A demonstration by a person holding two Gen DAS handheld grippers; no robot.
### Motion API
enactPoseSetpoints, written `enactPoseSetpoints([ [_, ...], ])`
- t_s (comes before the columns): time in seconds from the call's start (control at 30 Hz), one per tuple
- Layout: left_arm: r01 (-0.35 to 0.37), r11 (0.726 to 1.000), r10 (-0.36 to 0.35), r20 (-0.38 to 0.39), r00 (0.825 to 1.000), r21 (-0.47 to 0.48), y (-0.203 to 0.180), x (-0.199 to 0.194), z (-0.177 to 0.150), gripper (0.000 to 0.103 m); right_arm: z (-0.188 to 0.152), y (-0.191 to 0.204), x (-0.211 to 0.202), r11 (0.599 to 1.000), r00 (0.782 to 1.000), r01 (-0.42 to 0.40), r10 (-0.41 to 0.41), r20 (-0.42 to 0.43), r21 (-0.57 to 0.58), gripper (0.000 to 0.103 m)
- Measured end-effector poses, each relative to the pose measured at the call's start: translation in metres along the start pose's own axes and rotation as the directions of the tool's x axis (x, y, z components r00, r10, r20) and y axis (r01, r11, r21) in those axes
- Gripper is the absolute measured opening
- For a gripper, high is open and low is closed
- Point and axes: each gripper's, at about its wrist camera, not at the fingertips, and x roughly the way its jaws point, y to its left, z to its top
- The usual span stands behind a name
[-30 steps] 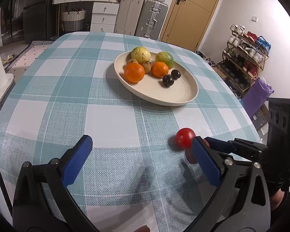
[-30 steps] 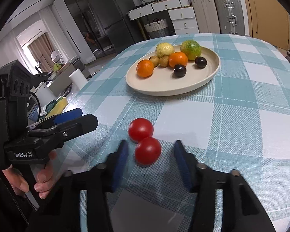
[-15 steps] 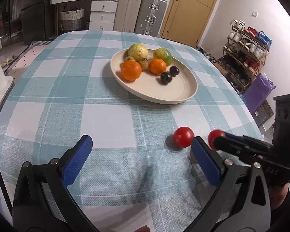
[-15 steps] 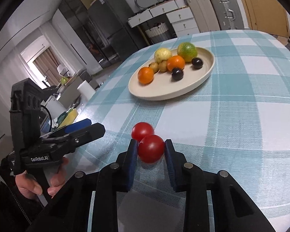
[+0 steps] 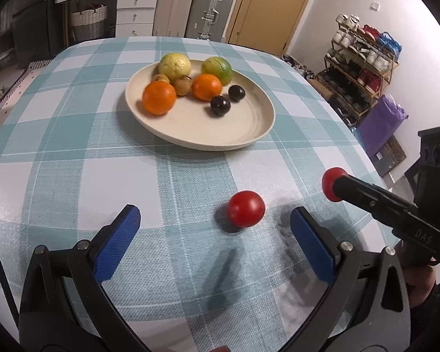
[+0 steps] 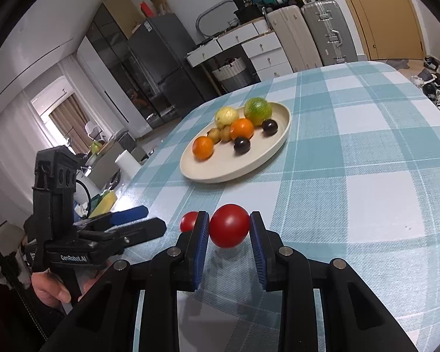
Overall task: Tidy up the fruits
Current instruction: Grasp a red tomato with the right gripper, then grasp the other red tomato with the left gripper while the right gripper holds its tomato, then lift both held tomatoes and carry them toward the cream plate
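My right gripper (image 6: 229, 234) is shut on a red tomato (image 6: 229, 230) and holds it above the checked tablecloth; the held tomato also shows in the left wrist view (image 5: 331, 184). A second red tomato (image 5: 245, 209) lies on the cloth just ahead of my left gripper (image 5: 217, 237), which is open and empty; it also shows in the right wrist view (image 6: 189, 221). A cream plate (image 5: 249, 123) farther back holds two oranges, two dark plums, a yellow fruit, a green fruit and small brown fruits.
The round table's right edge drops off near a shoe rack (image 5: 363, 58) and a purple bag (image 5: 381, 123). Suitcases (image 5: 211, 8), drawers and a door stand behind the table. A paper roll (image 6: 129, 161) stands off the table's left side.
My right gripper closed on the nearer tomato and lifted it off the cloth. The other tomato stayed put. My left gripper stayed open and moved slightly toward that tomato.
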Motion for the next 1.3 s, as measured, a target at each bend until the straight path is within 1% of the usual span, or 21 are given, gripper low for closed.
enactPoseSetpoints([
  [0.1,0.015,1.000,-0.015,-0.007,1.000,0.003,-0.004,0.005,0.001,0.101,-0.001,-0.003,-0.001,1.000,1.000,0.002,-0.002,-0.005,0.000,0.029],
  [0.17,0.035,0.999,-0.035,-0.005,0.999,0.011,-0.008,0.008,0.002,0.101,-0.001,-0.004,-0.002,1.000,1.000,-0.013,0.013,0.000,0.003,0.029],
  [0.23,0.048,0.999,-0.048,-0.006,0.999,0.020,-0.011,0.010,0.002,0.099,-0.001,-0.004,-0.004,1.000,1.000,-0.018,0.018,0.006,-0.005,0.029],
  [0.33,0.085,0.996,-0.085,-0.004,0.996,0.033,-0.014,0.012,0.003,0.084,-0.001,-0.002,-0.007,1.000,1.000,-0.018,0.018,0.013,-0.020,0.029],
  [0.4,0.117,0.992,-0.117,-0.008,0.993,0.035,-0.013,0.014,0.004,0.063,0.000,-0.002,-0.008,1.000,1.000,-0.020,0.020,0.016,-0.022,0.029],
  [0.53,0.153,0.988,-0.153,-0.023,0.988,0.035,-0.011,0.019,0.005,0.051,0.003,-0.004,-0.010,1.000,1.000,-0.014,0.015,0.020,-0.018,0.029],
  [0.6,0.169,0.985,-0.168,-0.039,0.985,0.034,-0.010,0.022,0.004,0.036,0.004,-0.005,-0.012,1.000,1.000,-0.012,0.013,0.025,-0.018,0.029],
  [0.63,0.172,0.985,-0.170,-0.047,0.984,0.034,-0.010,0.023,0.004,0.033,0.005,-0.006,-0.012,1.000,1.000,-0.011,0.012,0.026,-0.017,0.029],
  [0.67,0.184,0.982,-0.182,-0.058,0.982,0.033,-0.009,0.026,0.004,0.027,0.005,-0.006,-0.012,1.000,1.000,-0.012,0.012,0.027,-0.016,0.029],
  [0.73,0.206,0.978,-0.204,-0.062,0.977,0.030,-0.007,0.026,0.003,0.027,0.005,-0.006,-0.012,1.000,1.000,-0.011,0.011,0.027,-0.017,0.029],
  [0.97,0.223,0.975,-0.221,-0.060,0.973,0.019,-0.003,0.023,0.006,0.027,0.008,-0.003,-0.008,1.000,1.000,-0.008,0.008,0.019,-0.024,0.029],
  [1.2,0.252,0.968,-0.252,-0.017,0.968,0.016,0.002,0.011,0.021,0.027,0.015,-0.002,0.001,1.000,1.000,-0.012,0.013,0.014,-0.028,0.029],
  [1.3,0.254,0.967,-0.255,0.005,0.967,0.020,0.004,0.006,0.031,0.027,0.021,-0.004,0.006,1.000,0.999,-0.029,0.029,0.014,-0.010,0.029],
])
